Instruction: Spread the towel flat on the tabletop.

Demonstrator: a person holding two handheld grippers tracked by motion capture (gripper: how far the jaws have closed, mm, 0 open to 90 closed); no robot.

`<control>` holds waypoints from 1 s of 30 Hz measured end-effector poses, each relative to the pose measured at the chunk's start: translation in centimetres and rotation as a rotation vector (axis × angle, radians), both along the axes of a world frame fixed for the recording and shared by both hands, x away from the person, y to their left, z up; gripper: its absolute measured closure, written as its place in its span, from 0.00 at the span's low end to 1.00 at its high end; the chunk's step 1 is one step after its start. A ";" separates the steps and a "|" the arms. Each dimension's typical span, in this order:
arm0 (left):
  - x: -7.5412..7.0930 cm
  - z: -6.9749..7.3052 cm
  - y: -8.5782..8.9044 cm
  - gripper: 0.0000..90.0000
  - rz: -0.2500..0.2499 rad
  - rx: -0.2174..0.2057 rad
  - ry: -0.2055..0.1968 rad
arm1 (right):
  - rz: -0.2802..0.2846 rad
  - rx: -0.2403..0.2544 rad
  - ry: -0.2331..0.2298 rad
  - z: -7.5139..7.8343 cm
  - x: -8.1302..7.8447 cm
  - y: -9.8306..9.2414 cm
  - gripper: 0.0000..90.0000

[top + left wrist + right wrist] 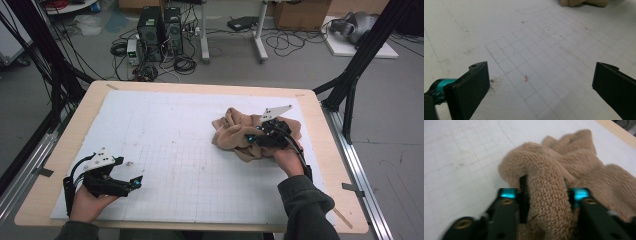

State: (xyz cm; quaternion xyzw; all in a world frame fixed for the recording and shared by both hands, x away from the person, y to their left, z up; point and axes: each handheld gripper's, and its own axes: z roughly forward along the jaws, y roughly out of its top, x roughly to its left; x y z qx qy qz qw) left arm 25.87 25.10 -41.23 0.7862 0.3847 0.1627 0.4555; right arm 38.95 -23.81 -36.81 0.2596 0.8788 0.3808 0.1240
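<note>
A crumpled tan towel [235,131] lies on the right half of the white gridded mat [170,120]. My right gripper [252,138] is shut on a thick fold of the towel [547,195], which bulges up between its two black jaws. The rest of the cloth spreads beyond, toward the mat's far right side. My left gripper [136,183] rests low at the near left of the mat, held in a hand. Its jaws [536,85] stand wide apart over bare grid squares, nothing between them. A corner of the towel [584,2] peeks in at the top of the left gripper view.
The mat covers a wooden table [75,130] with a pale rim. Black frame legs [350,85] stand at the table's right and left. On the floor behind are computer towers [160,32], cables and a cardboard box [300,12].
</note>
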 end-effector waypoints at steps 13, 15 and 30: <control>-0.2 0.7 -0.3 0.02 -0.011 -0.002 -0.003 | 0.367 0.121 0.014 3.4 -5.1 7.8 0.87; -0.3 1.1 -0.5 0.02 -0.018 0.001 -0.011 | 0.433 0.146 0.033 3.1 -6.5 9.2 0.87; 1.1 2.1 -3.7 0.03 -0.098 0.010 -0.012 | 0.430 0.175 0.049 1.6 -10.7 7.7 0.44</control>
